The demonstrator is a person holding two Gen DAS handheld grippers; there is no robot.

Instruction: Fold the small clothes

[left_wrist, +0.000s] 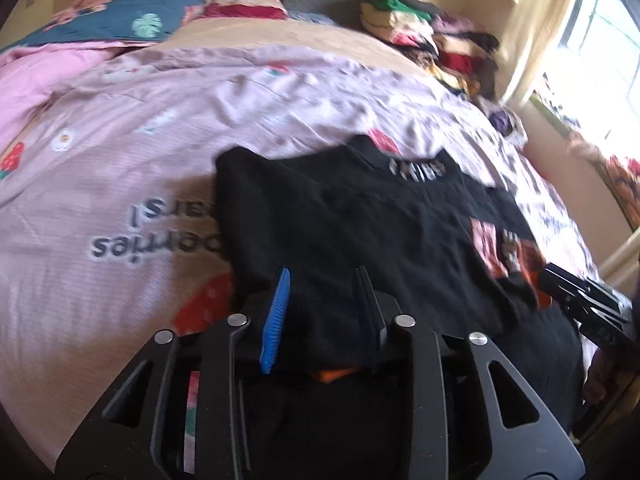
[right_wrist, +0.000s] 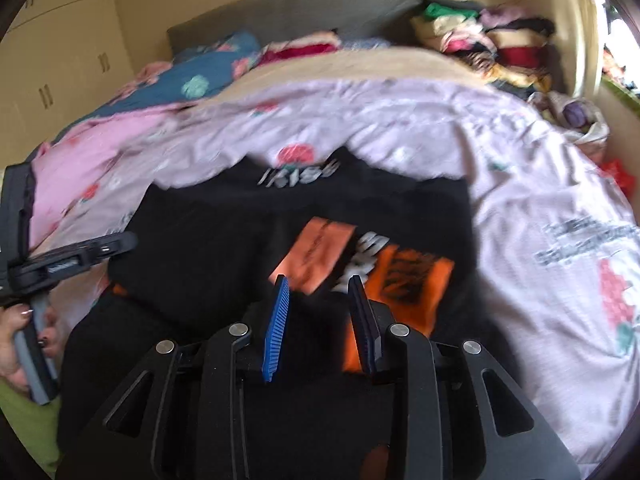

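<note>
A black cotton T-shirt with an orange print (right_wrist: 248, 240) is spread flat on the lilac strawberry-patterned quilt (left_wrist: 120, 168), right ahead of both claws. The left gripper (left_wrist: 324, 280) is seen with its blue ribbed fingers (left_wrist: 276, 320) parted, black cloth lying between them; whether that cloth is pinched cannot be told. The right gripper (right_wrist: 320, 286) is likewise held apart above the near hem, over the orange print, nothing clearly gripped. Far beyond both claws, a heap of mixed coloured clothes (right_wrist: 492, 44) is stacked.
</note>
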